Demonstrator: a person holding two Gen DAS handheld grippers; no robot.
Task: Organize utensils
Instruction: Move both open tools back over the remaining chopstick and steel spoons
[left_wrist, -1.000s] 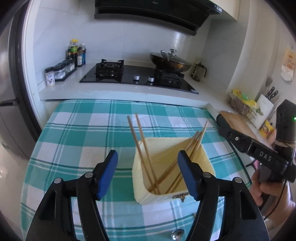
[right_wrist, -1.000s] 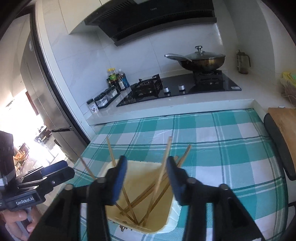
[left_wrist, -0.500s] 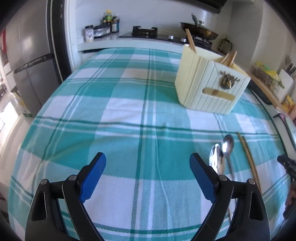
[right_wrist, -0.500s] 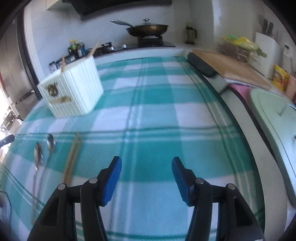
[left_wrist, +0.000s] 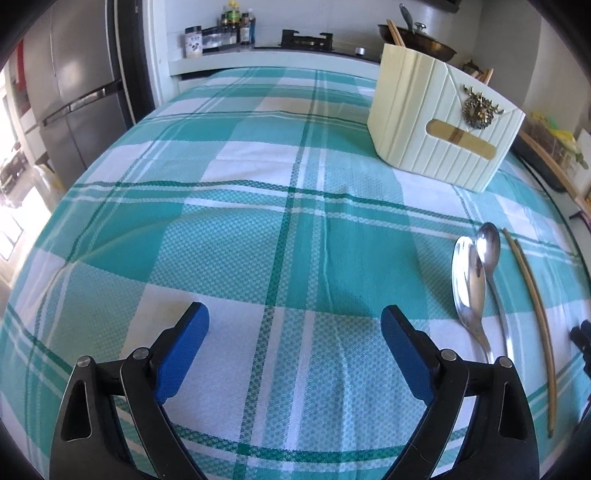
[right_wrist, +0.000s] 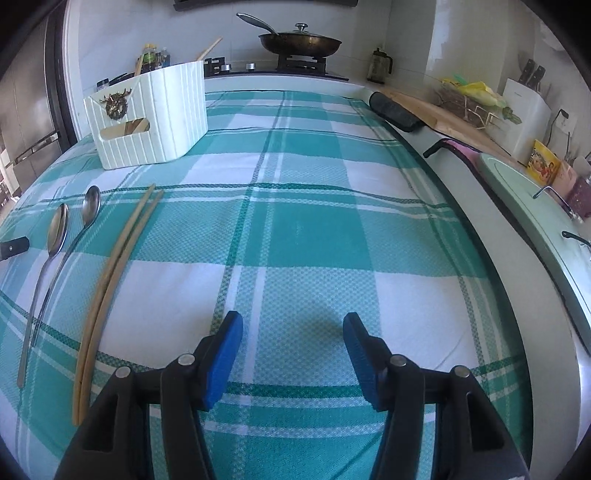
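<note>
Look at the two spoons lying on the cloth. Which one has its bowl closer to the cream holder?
The slimmer spoon, next to the chopsticks. Its bowl lies further up the cloth toward the holder than that of the broader spoon.

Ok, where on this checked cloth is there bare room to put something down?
Free: the wide stretch of teal checked tablecloth between the wooden chopsticks and the counter-side edge, ahead of the right gripper. Crowded: the two steel spoons and cream ribbed utensil box.

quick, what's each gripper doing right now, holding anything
Left gripper: open, holding nothing, over the checked cloth.
Right gripper: open, holding nothing; the chopsticks and spoons lie on the cloth to its left.
</note>
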